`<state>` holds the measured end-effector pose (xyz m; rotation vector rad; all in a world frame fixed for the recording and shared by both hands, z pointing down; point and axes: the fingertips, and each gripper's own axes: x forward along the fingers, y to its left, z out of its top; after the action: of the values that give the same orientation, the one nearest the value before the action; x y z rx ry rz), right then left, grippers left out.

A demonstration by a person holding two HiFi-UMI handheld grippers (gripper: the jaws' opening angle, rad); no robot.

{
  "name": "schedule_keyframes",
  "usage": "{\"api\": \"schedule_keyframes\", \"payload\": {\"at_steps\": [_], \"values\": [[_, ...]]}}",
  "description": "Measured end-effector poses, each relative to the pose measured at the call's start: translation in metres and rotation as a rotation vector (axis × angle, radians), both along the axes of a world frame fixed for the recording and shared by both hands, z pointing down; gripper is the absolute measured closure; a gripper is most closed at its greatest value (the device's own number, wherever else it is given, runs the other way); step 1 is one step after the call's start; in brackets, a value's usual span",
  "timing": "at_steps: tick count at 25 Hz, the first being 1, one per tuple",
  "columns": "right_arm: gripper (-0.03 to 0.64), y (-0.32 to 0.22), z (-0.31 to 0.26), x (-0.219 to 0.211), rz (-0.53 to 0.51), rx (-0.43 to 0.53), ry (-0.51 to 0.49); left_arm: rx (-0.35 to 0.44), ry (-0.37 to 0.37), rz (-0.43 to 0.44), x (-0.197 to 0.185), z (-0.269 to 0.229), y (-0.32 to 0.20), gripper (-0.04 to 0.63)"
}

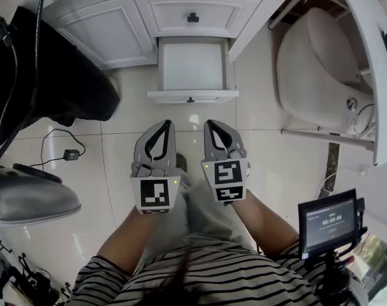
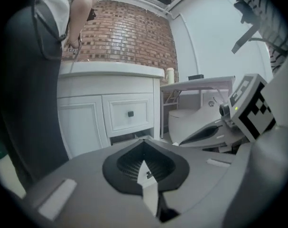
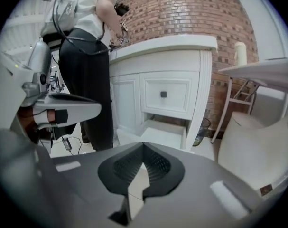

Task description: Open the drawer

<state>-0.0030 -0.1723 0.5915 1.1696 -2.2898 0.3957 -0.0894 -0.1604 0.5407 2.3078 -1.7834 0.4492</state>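
Observation:
The white cabinet (image 1: 110, 27) has two drawers. Its upper drawer (image 1: 192, 13) is closed, with a black knob. The lower drawer (image 1: 192, 65) is pulled out over the tiled floor, and its inside looks empty; it also shows in the right gripper view (image 3: 160, 134). Both grippers hover side by side short of the drawer front, touching nothing. My left gripper (image 1: 167, 124) has its jaws together with nothing between them (image 2: 144, 142). My right gripper (image 1: 211, 123) is shut and empty too (image 3: 144, 145).
A person in black (image 1: 46, 75) stands at the cabinet's left. A white toilet (image 1: 314, 69) sits at the right, with a folding rack (image 3: 272, 72) above it. A charger and cable (image 1: 71, 153) lie on the floor. A small screen (image 1: 330, 224) is at the lower right.

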Motion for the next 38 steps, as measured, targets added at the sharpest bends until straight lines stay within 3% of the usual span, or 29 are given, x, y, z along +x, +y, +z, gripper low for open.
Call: {"api": "schedule_keyframes", "payload": {"at_steps": [4,10,17,21,29,34,38], "values": [[0.617,0.030,-0.125,0.006,-0.009,0.028,-0.029,-0.007,0.004,0.010,-0.001,-0.105,0.037,0.580],[0.617,0.099,-0.303,0.021,-0.101,0.088,-0.039,-0.030,0.009,-0.004,0.013,-0.254,0.110,0.580],[0.617,0.197,-0.424,0.062,-0.138,0.121,-0.071,0.002,0.012,0.012,0.037,-0.379,0.207,0.580],[0.617,0.242,-0.462,0.064,-0.102,0.164,-0.125,0.046,0.007,0.011,0.036,-0.410,0.250,0.580],[0.617,0.365,-0.500,0.031,-0.020,0.239,-0.133,0.114,0.041,0.062,0.018,-0.448,0.369,0.580],[0.617,0.447,-0.514,0.005,-0.014,0.250,-0.125,0.112,0.094,0.083,0.005,-0.456,0.444,0.580],[0.617,0.479,-0.529,-0.004,-0.017,0.284,-0.123,0.126,0.135,0.100,0.008,-0.463,0.479,0.580]]}}
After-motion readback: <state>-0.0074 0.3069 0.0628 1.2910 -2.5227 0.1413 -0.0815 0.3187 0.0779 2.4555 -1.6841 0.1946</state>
